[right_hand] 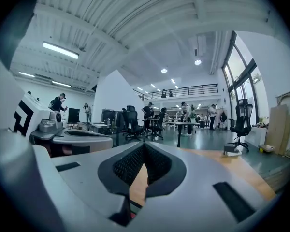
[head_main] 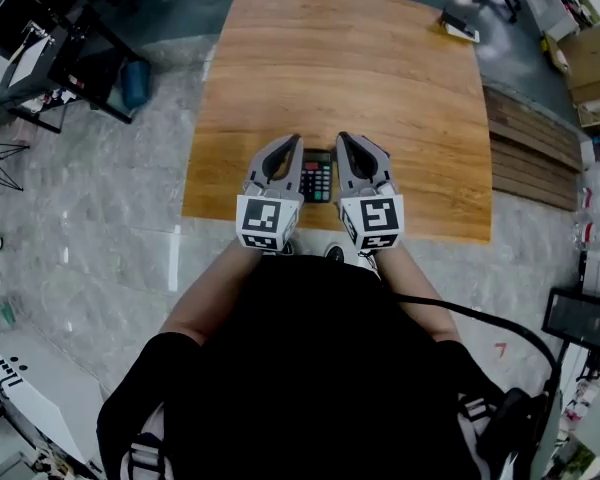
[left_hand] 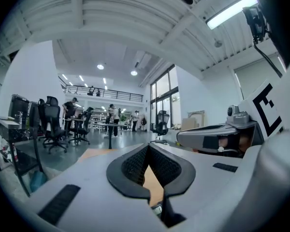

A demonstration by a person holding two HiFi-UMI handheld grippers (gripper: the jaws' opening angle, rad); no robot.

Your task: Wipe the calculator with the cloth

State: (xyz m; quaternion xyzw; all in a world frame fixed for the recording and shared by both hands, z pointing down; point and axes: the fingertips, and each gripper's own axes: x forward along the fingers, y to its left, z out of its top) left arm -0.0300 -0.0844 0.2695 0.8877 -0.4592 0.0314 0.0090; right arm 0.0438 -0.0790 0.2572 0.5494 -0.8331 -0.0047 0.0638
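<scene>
The calculator (head_main: 317, 176) lay on the wooden counter (head_main: 350, 68) near its front edge, between the 2 grippers and touched by neither. The left gripper (head_main: 294, 139) and the right gripper (head_main: 342, 136) were held side by side above it, pointing away from the person. In each gripper view the fingers (left_hand: 135, 164) (right_hand: 128, 164) were pressed together at their tips, with only bare counter showing through the gap behind them, so both were closed and held nothing.

No cloth appeared in any view, so the wiping itself was not under way; I judged this a pause at 1 end of the task, though which end I could not tell. If wiping was to follow, the next move called for finding the cloth, parting 1 pair of fingers to take it, and perhaps steadying the calculator with the other.

A small flat object (head_main: 460, 26) sat at the far right corner. No brand or writing was legible: the calculator keys were too small, and the gripper cubes carried only black-and-white square markers.
</scene>
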